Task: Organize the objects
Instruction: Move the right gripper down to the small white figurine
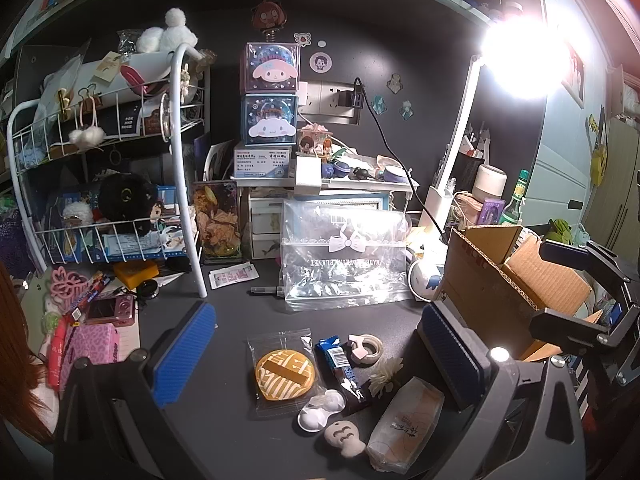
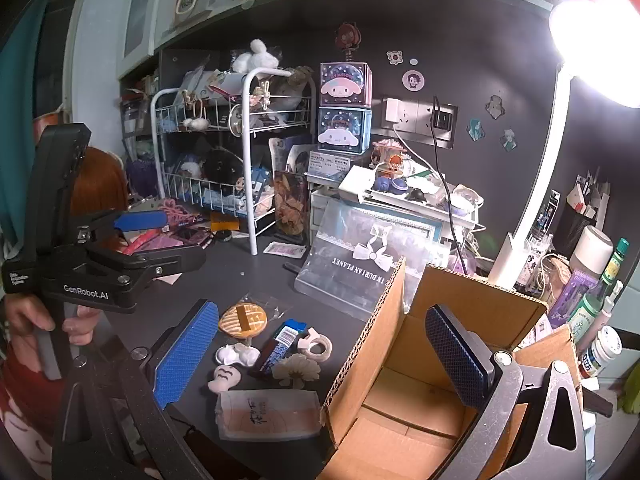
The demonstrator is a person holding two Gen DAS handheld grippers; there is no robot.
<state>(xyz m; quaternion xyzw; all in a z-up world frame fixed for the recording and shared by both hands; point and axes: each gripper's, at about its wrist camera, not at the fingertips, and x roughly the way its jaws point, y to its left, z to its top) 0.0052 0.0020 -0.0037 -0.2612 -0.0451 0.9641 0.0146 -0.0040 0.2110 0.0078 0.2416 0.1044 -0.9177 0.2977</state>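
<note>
At nine o'clock in the left wrist view a white wire rack (image 1: 120,168) stands on the dark desk (image 1: 240,312), stuffed with plush toys, and beside its foot lies a pink camera (image 1: 110,308); that side is crowded to the desk edge. The left gripper (image 1: 316,356) hangs with its blue pads spread wide and nothing between them, framing a loose cluster of small things at six o'clock. These look gathered there so they can be lifted one at a time: an orange round badge in clear wrap (image 1: 285,374), a blue snack bar (image 1: 342,364), a white contact-lens case (image 1: 322,410), a small beige ghost charm (image 1: 345,438), a tape roll (image 1: 366,348), a pale artificial flower (image 1: 385,376), and a wrapped pastry (image 1: 406,424) just beside the right pad. Bare desk between the cluster and the clear zip pouch (image 1: 344,256) at twelve o'clock leaves approach room from above.

At three o'clock stands an open cardboard box (image 2: 400,380), flaps up, probably the place for the items. The right gripper (image 2: 320,364) is also spread and empty: its left pad is over the desk by the badge, its right pad inside the box, so the near box wall sits between the fingers. That upright flap is the edge to watch when carrying things across. Bottles and a lamp post crowd the far right.
</note>
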